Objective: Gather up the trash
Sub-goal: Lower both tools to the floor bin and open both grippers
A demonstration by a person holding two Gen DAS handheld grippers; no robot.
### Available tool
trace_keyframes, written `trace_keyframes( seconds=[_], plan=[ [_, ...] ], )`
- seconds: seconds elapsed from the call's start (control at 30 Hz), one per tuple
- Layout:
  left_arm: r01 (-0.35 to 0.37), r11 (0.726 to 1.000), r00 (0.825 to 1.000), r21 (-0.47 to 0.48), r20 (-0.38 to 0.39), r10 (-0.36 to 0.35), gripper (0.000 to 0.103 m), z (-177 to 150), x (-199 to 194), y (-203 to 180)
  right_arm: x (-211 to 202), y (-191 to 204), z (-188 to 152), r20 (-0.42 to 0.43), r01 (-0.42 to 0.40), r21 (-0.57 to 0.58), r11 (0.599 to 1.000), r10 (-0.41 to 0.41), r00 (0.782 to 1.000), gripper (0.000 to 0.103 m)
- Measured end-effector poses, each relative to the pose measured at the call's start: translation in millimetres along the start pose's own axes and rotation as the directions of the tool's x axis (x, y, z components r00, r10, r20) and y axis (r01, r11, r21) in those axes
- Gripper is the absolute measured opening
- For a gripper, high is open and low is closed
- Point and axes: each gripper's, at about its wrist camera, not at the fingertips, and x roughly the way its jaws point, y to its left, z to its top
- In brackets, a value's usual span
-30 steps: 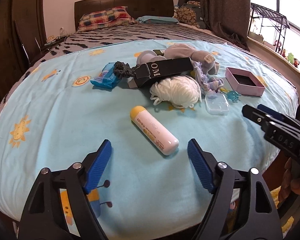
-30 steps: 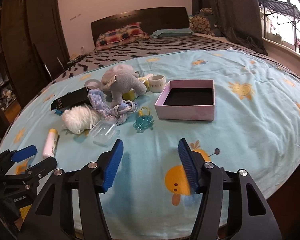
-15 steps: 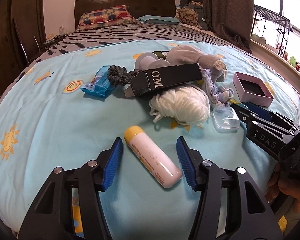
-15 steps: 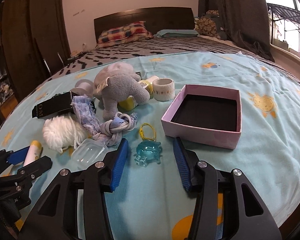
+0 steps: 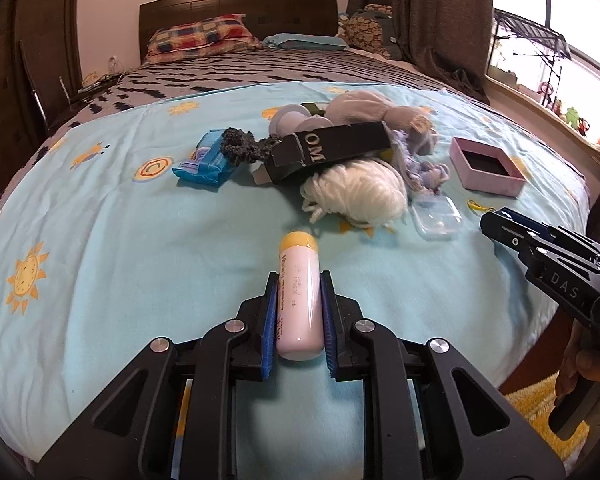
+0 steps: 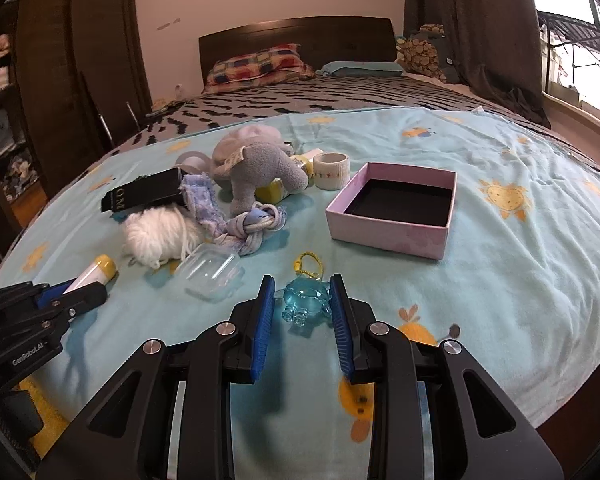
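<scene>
A white tube with a yellow cap (image 5: 298, 300) lies on the light blue bedspread (image 5: 120, 260). My left gripper (image 5: 299, 280) is closing, and its blue pads press on both sides of the tube. A clear blue pig charm with a yellow cord (image 6: 306, 300) sits between the closing jaws of my right gripper (image 6: 302, 284), whose pads touch its sides. The left gripper (image 6: 80, 296) also shows at the left edge of the right wrist view, with the tube (image 6: 96, 270) sticking out of it. The right gripper (image 5: 500, 224) enters the left wrist view from the right.
Beyond the grippers lie a clear plastic case (image 6: 214, 272), white yarn (image 5: 356, 196), a black carton (image 5: 332, 152), a blue packet (image 5: 206, 164), a grey plush toy (image 6: 260, 168), a tape roll (image 6: 331, 165) and an open pink box (image 6: 388, 236). The bed's edge is near me.
Both grippers moved forward over the bed and closed. The left now clamps the tube, which has turned in line with the jaws. The right now clamps the pig charm.
</scene>
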Motion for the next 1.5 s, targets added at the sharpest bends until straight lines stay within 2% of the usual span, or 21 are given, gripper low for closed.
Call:
trace_keyframes(
  seconds=[0.23,0.4,0.53,0.67,0.77,0.9,0.97,1.07,1.1,1.2,1.3,1.37,1.5],
  plan=[
    [0.097,0.995,0.995,0.009,-0.01,-0.097,0.018,-21,-35,-9,-45,1,-26,-0.007,-0.056,0.009,0.998,0.056,0.998,0.029],
    [0.153,0.988,0.988,0.03,-0.012,-0.152,0.018,-41,-62,-23,-76,7,-49,-0.016,-0.056,0.005,0.998,0.056,0.998,0.029],
    [0.185,0.983,0.982,0.013,-0.048,-0.184,0.018,-60,-68,-31,-87,5,-70,-0.052,-0.032,0.022,0.999,0.033,0.998,0.029],
    [0.232,0.972,0.967,0.02,-0.112,-0.229,0.018,-82,-64,-43,-83,1,-100,-0.13,-0.02,0.04,0.999,0.025,0.991,0.029],
    [0.251,0.967,0.954,0.034,-0.177,-0.242,0.018,-102,-52,-54,-76,-4,-118,-0.18,-0.011,0.058,0.998,0.021,0.983,0.029],
    [0.282,0.959,0.924,0.013,-0.272,-0.268,0.018,-127,-25,-66,-61,-9,-138,-0.242,-0.017,0.092,0.996,0.039,0.97,0.029],
    [0.277,0.961,0.917,0.002,-0.3,-0.264,0.018,-136,-11,-70,-51,-8,-145,-0.271,-0.019,0.097,0.995,0.045,0.962,0.029],
    [0.29,0.956,0.889,-0.041,-0.359,-0.285,0.018,-148,13,-72,-37,-7,-155,-0.309,-0.02,0.108,0.994,0.053,0.95,0.029],
    [0.283,0.958,0.885,-0.045,-0.373,-0.279,0.018,-152,21,-72,-32,-7,-159,-0.321,-0.023,0.112,0.993,0.058,0.945,0.029],
    [0.262,0.964,0.879,-0.04,-0.402,-0.256,0.018,-163,42,-73,-18,-5,-169,-0.35,-0.045,0.123,0.991,0.086,0.933,0.029],
    [0.246,0.969,0.881,-0.018,-0.413,-0.231,0.018,-169,48,-76,-6,-5,-180,-0.373,-0.054,0.131,0.99,0.1,0.922,0.029],
    [0.253,0.968,0.883,-0.004,-0.409,-0.232,0.018,-168,48,-78,1,-6,-186,-0.389,-0.055,0.14,0.989,0.106,0.915,0.029],
    [0.266,0.964,0.873,-0.015,-0.419,-0.247,0.018,-169,51,-81,9,-5,-196,-0.397,-0.057,0.143,0.988,0.11,0.911,0.03]
  ],
)
